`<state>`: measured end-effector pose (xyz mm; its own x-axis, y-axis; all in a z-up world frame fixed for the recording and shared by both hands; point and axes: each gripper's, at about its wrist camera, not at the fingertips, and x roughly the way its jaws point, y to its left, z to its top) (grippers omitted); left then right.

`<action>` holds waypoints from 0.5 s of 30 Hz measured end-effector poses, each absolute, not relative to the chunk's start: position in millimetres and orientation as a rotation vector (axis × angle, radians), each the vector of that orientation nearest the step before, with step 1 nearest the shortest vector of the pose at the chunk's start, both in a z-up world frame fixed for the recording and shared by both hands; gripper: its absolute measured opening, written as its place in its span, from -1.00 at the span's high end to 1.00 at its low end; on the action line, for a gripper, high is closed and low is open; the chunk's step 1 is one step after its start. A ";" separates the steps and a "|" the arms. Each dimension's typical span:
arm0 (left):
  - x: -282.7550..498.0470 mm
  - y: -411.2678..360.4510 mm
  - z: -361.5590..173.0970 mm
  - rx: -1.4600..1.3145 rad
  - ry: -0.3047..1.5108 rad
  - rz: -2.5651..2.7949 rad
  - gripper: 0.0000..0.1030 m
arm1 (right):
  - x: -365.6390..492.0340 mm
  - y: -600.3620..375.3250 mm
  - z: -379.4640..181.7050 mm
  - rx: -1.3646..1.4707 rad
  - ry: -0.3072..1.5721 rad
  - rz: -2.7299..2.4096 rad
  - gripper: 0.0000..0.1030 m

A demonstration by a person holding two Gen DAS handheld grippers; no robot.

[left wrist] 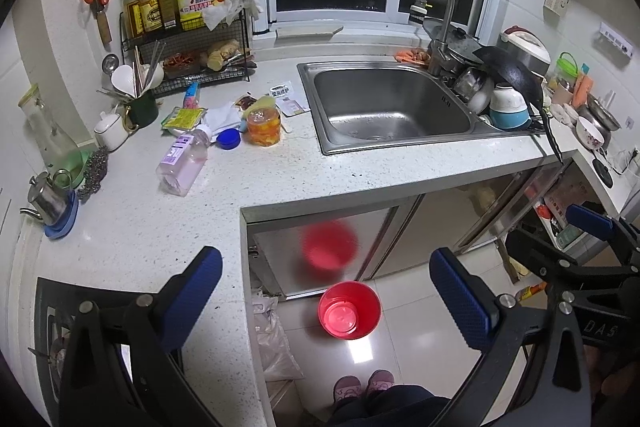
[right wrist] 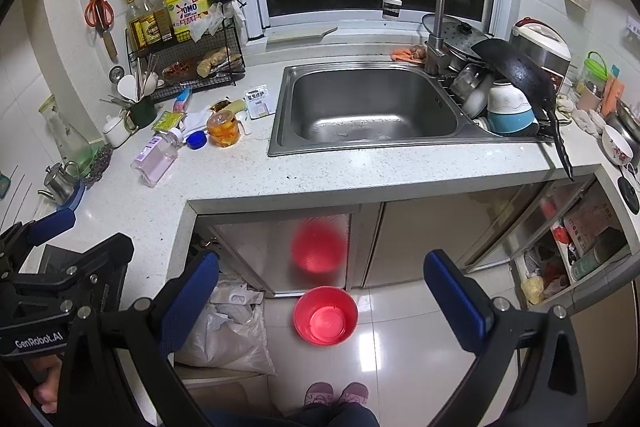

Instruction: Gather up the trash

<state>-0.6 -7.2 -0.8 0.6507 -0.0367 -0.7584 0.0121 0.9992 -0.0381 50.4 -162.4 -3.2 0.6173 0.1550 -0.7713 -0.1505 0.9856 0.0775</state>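
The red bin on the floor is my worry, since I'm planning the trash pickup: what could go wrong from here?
1. The red bin sits low on the floor, apart from the counter, so dropped trash may miss it.
2. The pink bottle lies uncapped beside its blue cap; it might dribble.

One red bucket (left wrist: pixel 349 310) sits on the floor. One pink bottle (left wrist: pixel 185 163), one blue cap (left wrist: pixel 229 139), one jar (left wrist: pixel 264 126) top the counter.
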 end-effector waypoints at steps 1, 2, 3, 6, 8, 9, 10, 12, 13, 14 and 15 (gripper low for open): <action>-0.2 -6.9 -1.3 -0.029 0.861 -0.027 -1.00 | 50.4 -163.8 -3.1 0.007 0.887 0.177 -0.99; 0.3 -7.8 -1.4 -0.027 0.862 -0.025 -1.00 | 50.6 -164.7 -2.9 0.007 0.886 0.179 -0.99; 0.9 -9.3 -1.2 -0.025 0.861 -0.024 -1.00 | 52.1 -166.0 -2.6 0.007 0.886 0.183 -0.99; 2.4 -13.8 -1.0 -0.025 0.862 -0.026 -1.00 | 53.8 -168.1 -3.4 0.009 0.887 0.191 -0.99; 4.8 -17.2 -1.5 -0.020 0.865 -0.020 -1.00 | 56.0 -169.1 -3.9 0.011 0.887 0.196 -0.99; 6.2 -18.7 -1.2 -0.019 0.867 -0.016 -1.00 | 57.4 -169.5 -4.2 0.011 0.887 0.199 -0.99; 7.6 -19.8 -0.7 -0.018 0.868 -0.012 -1.00 | 59.1 -170.3 -4.7 0.010 0.887 0.203 -0.99; 11.4 -21.2 -0.2 -0.019 0.872 0.003 -1.00 | 61.6 -172.0 -5.7 0.011 0.885 0.212 -0.99; 13.0 -21.8 0.4 -0.021 0.873 0.008 -1.00 | 63.8 -172.8 -6.1 0.012 0.887 0.219 -0.99; 14.3 -22.8 0.9 -0.023 0.873 0.015 -1.00 | 66.2 -173.7 -6.3 0.015 0.890 0.229 -0.99; 16.2 -23.2 1.3 -0.025 0.875 0.024 -1.00 | 69.6 -174.6 -6.3 0.018 0.889 0.242 -0.99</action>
